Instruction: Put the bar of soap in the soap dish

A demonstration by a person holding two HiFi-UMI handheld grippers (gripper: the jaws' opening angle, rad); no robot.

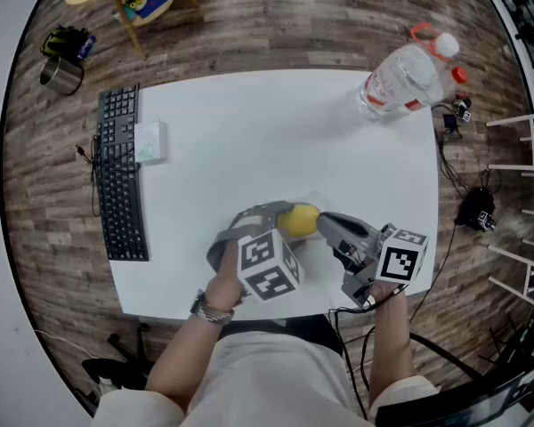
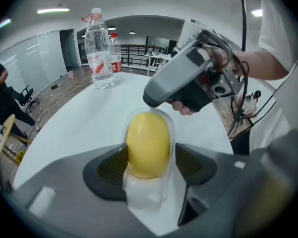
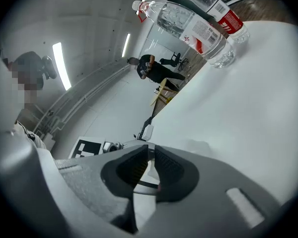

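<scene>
Left tongs (image 2: 150, 166): you had the jaws spread wide, one pad on each side of the soap dish (image 2: 143, 196). Neither pad clearly pressed on its clear wall, and a sliver of gap showed at the right pad. So they were open, gripping nothing.

Right tongs (image 3: 148, 168): the jaws stood almost together with only a thin slit between the pads, and nothing was in them. In the head view you held them just to the right of the dish, nose towards it, apart from the soap.

Bar of soap (image 2: 148, 144): yellow and oval, lying lengthwise inside the dish, which sat on the white table (image 1: 249, 132) near your edge.

Judgement: the left straddle looked like a fence, there to stop a light dish from skating. With the soap seated it had no load to carry, which fits the loose stance. The empty right jaws fit a finished placement, so the task read as done.

Water bottles (image 1: 400, 78) and keyboard (image 1: 120, 176) sat well apart from the work.

Next move, as I judged it: lift both tongs straight off. The risk was a pad catching the dish rim and tipping it
</scene>
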